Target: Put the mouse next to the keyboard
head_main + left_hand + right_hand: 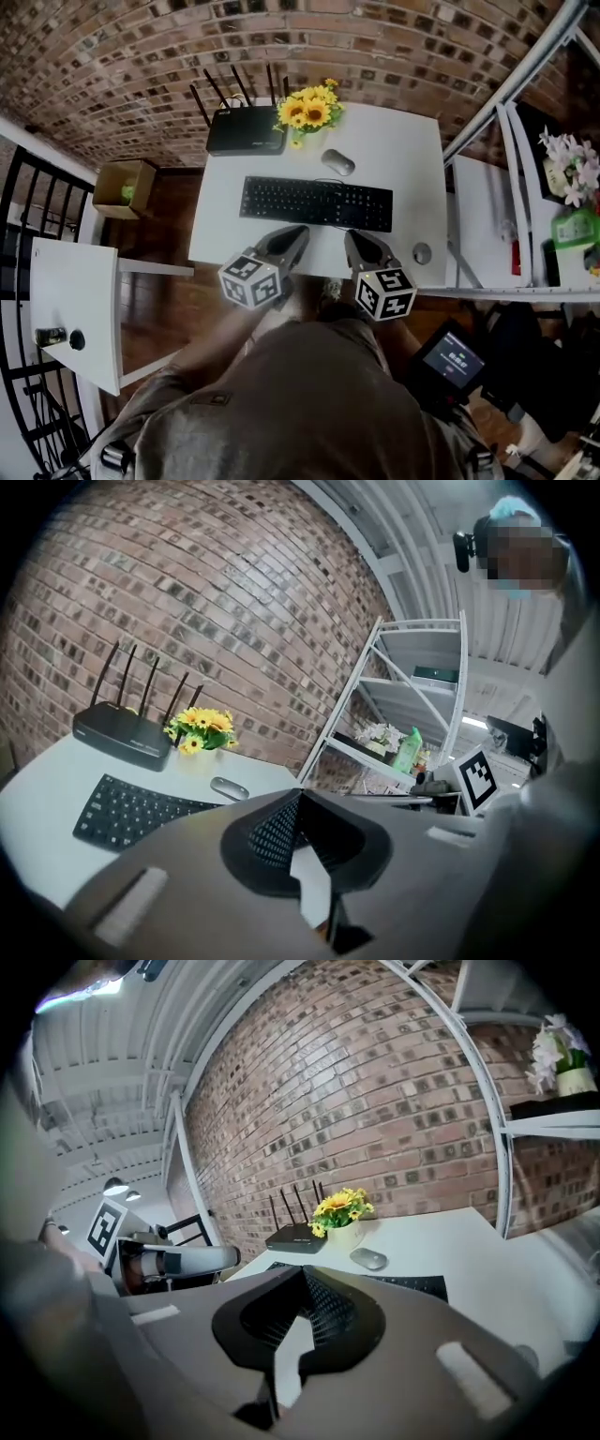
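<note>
Grey oval mouse (337,161) lies beyond black keyboard (316,202), long axis crosswise | right gripper (355,237) and left gripper (301,232) about equally near | both pressed together, empty

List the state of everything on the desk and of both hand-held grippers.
keyboard: flat on the desk.
mouse: lying beyond the keyboard, apart from it, untouched.
router: antennas raised.
flowers: upright.
left hand-held gripper: shut, empty.
right hand-held gripper: shut, empty.
</note>
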